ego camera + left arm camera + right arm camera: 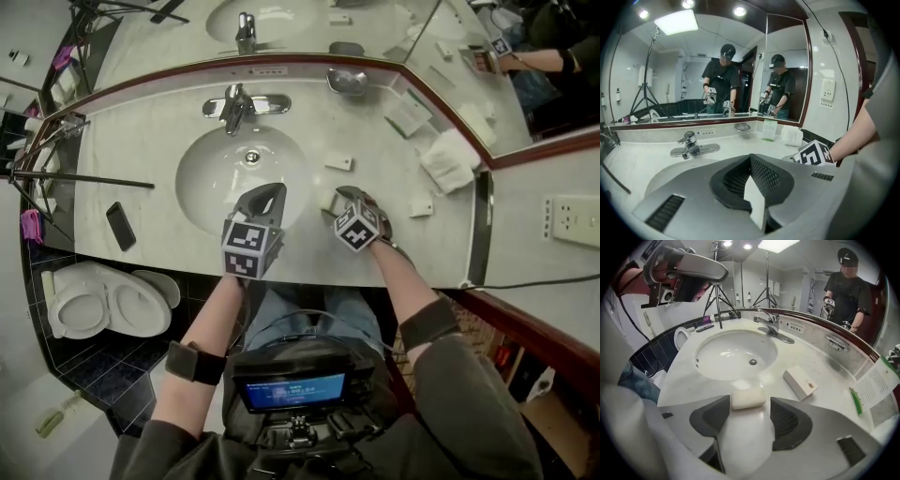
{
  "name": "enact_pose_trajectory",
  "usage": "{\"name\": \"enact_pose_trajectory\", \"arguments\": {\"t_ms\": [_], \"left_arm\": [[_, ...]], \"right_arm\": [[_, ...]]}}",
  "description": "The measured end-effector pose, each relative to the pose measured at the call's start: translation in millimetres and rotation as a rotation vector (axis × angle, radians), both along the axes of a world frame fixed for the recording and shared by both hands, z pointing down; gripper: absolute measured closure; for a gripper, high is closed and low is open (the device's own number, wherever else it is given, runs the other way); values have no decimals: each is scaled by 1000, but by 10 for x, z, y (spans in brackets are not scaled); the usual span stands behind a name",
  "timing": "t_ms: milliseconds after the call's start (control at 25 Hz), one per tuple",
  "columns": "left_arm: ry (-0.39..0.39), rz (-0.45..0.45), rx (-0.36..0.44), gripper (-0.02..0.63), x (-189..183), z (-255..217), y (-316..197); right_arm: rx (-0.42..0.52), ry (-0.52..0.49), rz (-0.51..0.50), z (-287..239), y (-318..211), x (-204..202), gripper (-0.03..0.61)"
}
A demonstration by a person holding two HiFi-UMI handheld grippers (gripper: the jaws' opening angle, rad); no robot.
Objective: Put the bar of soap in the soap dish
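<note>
Right claw (749, 408) astride soap (747, 398) — box (800, 383) illegible

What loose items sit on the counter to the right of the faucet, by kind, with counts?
Soap bar: 1
Soap dish: 1
Small white box: 2
Folded white towel: 1
Printed card: 1
Total: 6

a pale marble bench (141, 131) with an oval sink (211, 178) runs under a wide mirror (670, 84); a white toilet (94, 305) stands beside it, by dark tiles (141, 361).
</note>
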State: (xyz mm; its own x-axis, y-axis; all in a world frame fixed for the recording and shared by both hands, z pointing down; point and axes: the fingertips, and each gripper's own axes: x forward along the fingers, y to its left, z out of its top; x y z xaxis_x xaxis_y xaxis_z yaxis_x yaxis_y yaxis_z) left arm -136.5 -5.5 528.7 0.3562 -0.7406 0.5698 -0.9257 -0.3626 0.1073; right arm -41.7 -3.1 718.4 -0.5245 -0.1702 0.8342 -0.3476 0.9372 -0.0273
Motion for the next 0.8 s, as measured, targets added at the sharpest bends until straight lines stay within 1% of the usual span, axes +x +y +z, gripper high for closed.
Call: {"name": "enact_pose_trajectory", "arguments": {"t_ms": [160, 280, 400, 600, 680, 800], "left_arm": [[2, -2, 12, 612, -22, -74, -29], [7, 1, 27, 612, -29, -157, -66], [9, 6, 47, 612, -42, -255, -114], [21, 11, 71, 612, -55, -392, -157], [25, 16, 78, 612, -42, -423, -160], [28, 28, 80, 612, -7, -439, -164]], "right_arm": [[29, -24, -28, -211, 25, 0, 272], [65, -67, -5, -488, -42, 30, 272], [101, -130, 85, -904, -246, 135, 279], [134, -242, 253, -1515, -527, 435, 332], [160, -274, 322, -1711, -606, 595, 384], [217, -290, 428, -1865, -710, 910, 472]]}}
